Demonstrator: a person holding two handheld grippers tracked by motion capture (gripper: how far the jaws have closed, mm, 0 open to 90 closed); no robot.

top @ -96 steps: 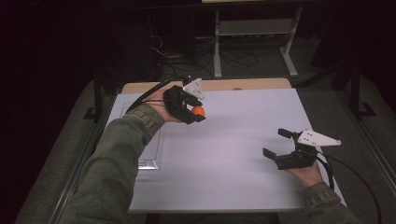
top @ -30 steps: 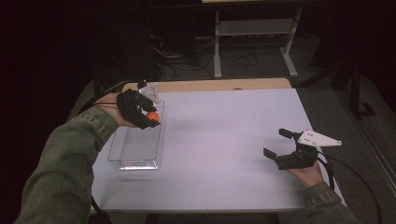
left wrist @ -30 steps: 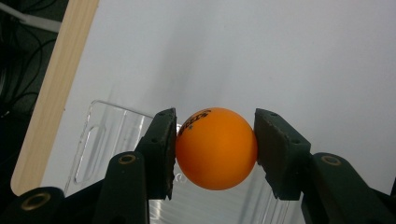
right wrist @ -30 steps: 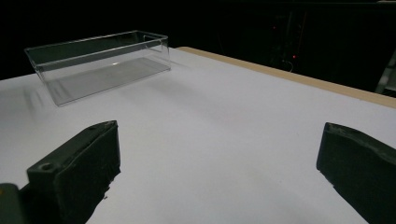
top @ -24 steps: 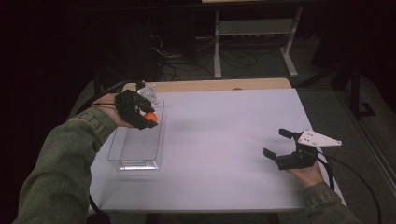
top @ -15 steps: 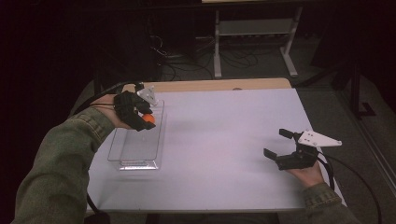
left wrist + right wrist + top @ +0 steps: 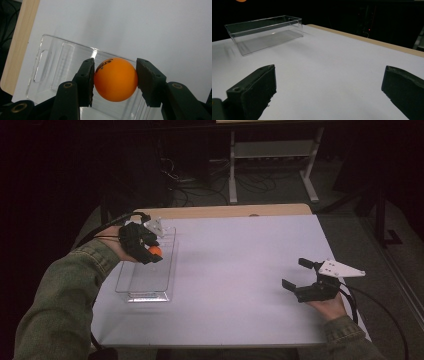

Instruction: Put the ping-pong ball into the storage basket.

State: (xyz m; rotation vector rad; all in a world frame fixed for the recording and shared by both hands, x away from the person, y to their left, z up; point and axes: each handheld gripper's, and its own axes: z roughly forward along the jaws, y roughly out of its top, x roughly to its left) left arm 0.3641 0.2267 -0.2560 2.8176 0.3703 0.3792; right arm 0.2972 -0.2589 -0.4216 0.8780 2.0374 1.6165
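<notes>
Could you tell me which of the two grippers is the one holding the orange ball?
The left gripper, over the clear tray: its jaws clamp the orange ball. The right gripper stands open with nothing between its jaws.

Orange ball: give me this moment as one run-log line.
left gripper: shut on orange ball | ball: held above clear tray | right gripper: open, holding nothing, over white table

In the high view the left gripper point(image 7: 150, 251) covers most of the orange ball point(image 7: 156, 250), and its jaws are too small to make out. In the right gripper view the ball point(image 7: 241, 0) is cut off by the top edge. In the left gripper view the clear tray point(image 7: 53, 72) runs off the bottom edge, and the print on the ball point(image 7: 116, 79) is too small to read.
</notes>
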